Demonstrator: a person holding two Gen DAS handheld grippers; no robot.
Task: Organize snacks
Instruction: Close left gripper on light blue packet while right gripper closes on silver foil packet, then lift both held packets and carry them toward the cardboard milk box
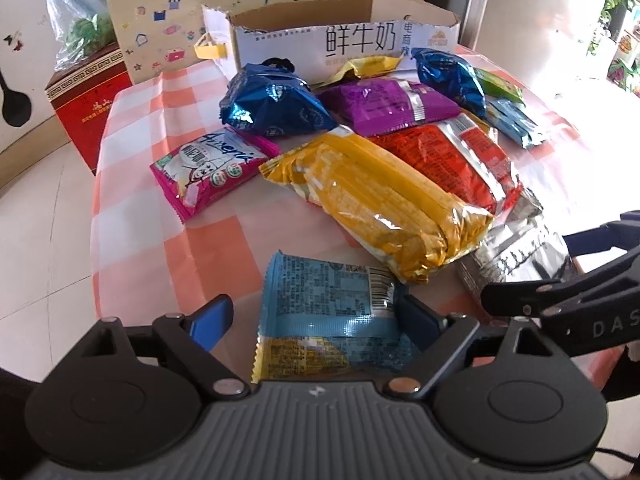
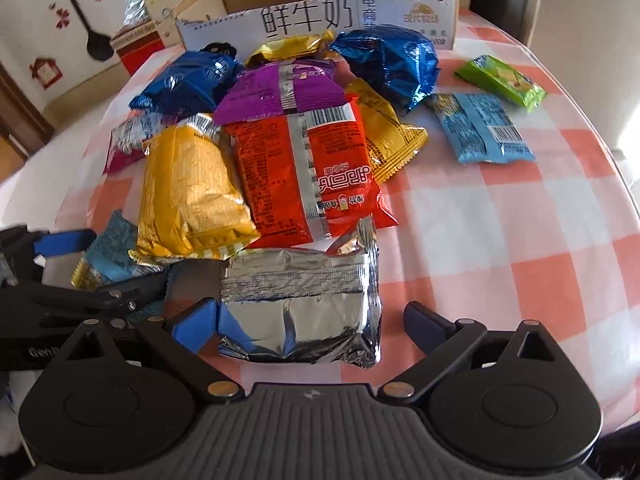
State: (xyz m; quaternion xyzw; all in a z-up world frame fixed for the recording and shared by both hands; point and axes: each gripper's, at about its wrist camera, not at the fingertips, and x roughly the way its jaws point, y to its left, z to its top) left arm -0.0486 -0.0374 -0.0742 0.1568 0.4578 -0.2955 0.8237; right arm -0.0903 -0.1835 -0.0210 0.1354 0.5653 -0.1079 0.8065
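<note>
Several snack packets lie heaped on the checked tablecloth [image 1: 140, 240] before an open cardboard box [image 1: 344, 40]. My left gripper [image 1: 316, 320] is open around a light blue packet [image 1: 332, 312], its fingers on either side, not pressing. My right gripper [image 2: 312, 324] is open around a silver packet [image 2: 304, 304], which also shows in the left wrist view [image 1: 520, 256]. A big yellow packet [image 1: 380, 200] and a red packet [image 2: 312, 176] lie in the middle. The left gripper shows at the left of the right wrist view [image 2: 60, 264].
Behind the heap are two dark blue bags [image 1: 276, 100] [image 2: 388, 60], a purple packet [image 1: 388, 100] and a pink packet [image 1: 212, 168]. A green packet [image 2: 504, 80] and another light blue packet [image 2: 480, 128] lie at the right. A red box [image 1: 88, 88] stands beyond the table's left edge.
</note>
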